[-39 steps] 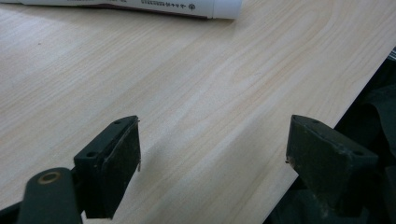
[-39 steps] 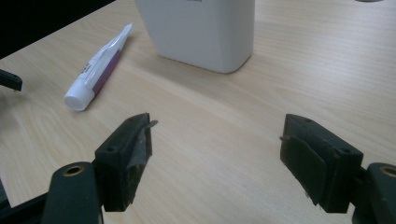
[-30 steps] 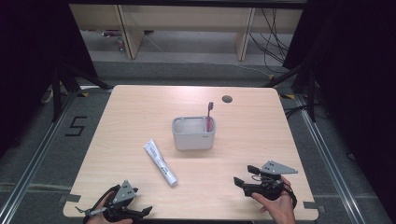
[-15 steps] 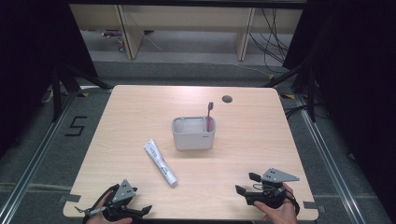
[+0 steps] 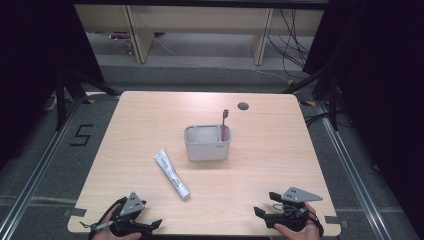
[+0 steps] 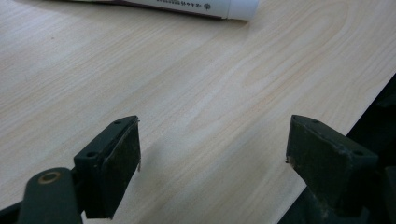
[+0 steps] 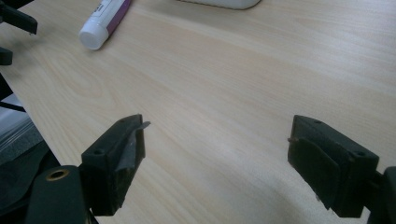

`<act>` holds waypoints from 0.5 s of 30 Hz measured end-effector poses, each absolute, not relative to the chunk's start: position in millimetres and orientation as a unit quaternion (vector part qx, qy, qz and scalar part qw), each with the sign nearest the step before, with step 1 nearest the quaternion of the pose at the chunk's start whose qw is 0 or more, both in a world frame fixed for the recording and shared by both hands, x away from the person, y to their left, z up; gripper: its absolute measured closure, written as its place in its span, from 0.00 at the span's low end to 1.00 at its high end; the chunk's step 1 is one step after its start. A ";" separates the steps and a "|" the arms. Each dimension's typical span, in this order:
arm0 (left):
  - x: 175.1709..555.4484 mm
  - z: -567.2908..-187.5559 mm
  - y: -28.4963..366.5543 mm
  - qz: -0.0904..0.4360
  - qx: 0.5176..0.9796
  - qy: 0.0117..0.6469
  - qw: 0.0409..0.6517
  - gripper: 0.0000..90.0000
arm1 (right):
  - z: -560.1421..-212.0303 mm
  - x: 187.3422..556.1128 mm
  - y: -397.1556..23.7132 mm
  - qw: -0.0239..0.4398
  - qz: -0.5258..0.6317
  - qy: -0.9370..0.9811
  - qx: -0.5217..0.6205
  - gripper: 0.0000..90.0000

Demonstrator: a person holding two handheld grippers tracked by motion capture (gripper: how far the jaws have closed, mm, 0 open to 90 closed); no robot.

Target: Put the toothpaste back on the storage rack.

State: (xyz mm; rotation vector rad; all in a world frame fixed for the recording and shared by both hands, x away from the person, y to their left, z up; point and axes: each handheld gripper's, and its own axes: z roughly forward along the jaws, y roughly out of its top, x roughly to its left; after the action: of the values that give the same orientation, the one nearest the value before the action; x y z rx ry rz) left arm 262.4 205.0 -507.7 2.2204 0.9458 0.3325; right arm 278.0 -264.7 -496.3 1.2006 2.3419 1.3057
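Spanning most of the high view, the table [image 5: 280,165] carries every item. At its centre stands the grey holder [image 5: 207,142], with a toothbrush [image 5: 224,121] upright in its right compartment, head above the rim. A white tube [image 5: 171,174] lies flat to the holder's lower left, near but apart from it, its cap end toward the near edge. The left gripper [image 5: 152,224] rests at the near-left corner, held by a hand; its jaws stand wide with bare wood between them, and the tube's cap shows ahead of them in the left gripper view. The right gripper [image 5: 261,212] sits at the near-right edge, well apart from the tube; its jaws have just been opening and now stand wide, nothing between them, the tube's cap [image 7: 92,37] ahead at upper left
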 end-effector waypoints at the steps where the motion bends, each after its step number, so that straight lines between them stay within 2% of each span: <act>1: 262.5 -507.6 204.8 0.128 0.854 0.365 0.347 0.19 | -495.4 276.4 -265.0 0.101 0.442 0.792 0.409 0.22; 2: 262.4 -507.8 204.3 0.128 0.852 0.368 0.350 0.19 | -496.0 274.0 -263.0 0.084 0.448 0.785 0.421 0.22; 3: 262.4 -507.8 204.3 0.128 0.852 0.368 0.350 0.19 | -496.3 275.3 -265.7 0.100 0.444 0.793 0.406 0.22; 6: 262.3 -506.7 204.2 0.130 0.849 0.368 0.355 0.19 | -496.3 271.6 -264.3 0.085 0.440 0.789 0.419 0.22; 9: 263.1 -504.8 204.4 0.134 0.851 0.363 0.355 0.19 | -497.6 272.9 -264.4 0.098 0.442 0.795 0.404 0.22; 10: 263.2 -504.4 203.9 0.135 0.848 0.365 0.359 0.19 | -496.4 270.5 -263.1 0.084 0.443 0.791 0.414 0.22; 15: 266.3 -503.7 202.2 0.134 0.840 0.371 0.372 0.20 | -496.8 272.6 -265.6 0.099 0.443 0.795 0.403 0.22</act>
State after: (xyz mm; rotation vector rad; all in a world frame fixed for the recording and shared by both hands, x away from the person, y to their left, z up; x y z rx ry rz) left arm 266.3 202.2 -503.7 2.1533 0.9508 0.3435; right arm 272.6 -265.6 -496.8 1.1917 2.3501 1.3111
